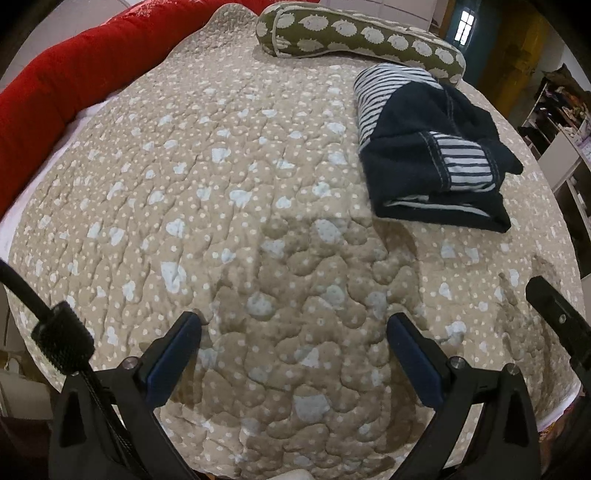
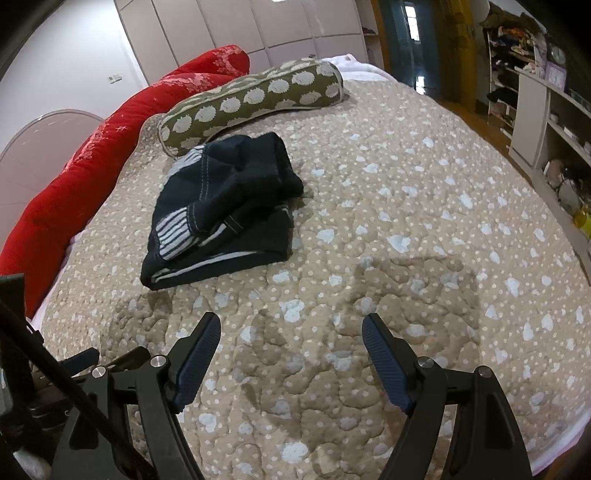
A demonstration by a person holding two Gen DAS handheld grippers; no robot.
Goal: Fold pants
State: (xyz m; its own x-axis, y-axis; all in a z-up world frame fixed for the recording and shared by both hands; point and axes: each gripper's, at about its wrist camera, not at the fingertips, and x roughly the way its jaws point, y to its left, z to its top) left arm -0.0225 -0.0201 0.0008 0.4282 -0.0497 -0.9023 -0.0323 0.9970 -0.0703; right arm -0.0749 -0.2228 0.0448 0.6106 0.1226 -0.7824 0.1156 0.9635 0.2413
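Observation:
Dark navy pants with striped blue-and-white trim lie folded in a small bundle on the beige quilted bedspread. In the left wrist view they are at the upper right; in the right wrist view the pants are at the upper left. My left gripper is open and empty, hovering over bare quilt below and left of the pants. My right gripper is open and empty, over the quilt below and right of the pants. Neither touches the pants.
An olive bolster pillow with a pale hedgehog print lies just behind the pants. A red blanket runs along the bed's left edge. Shelves and a doorway stand to the right.

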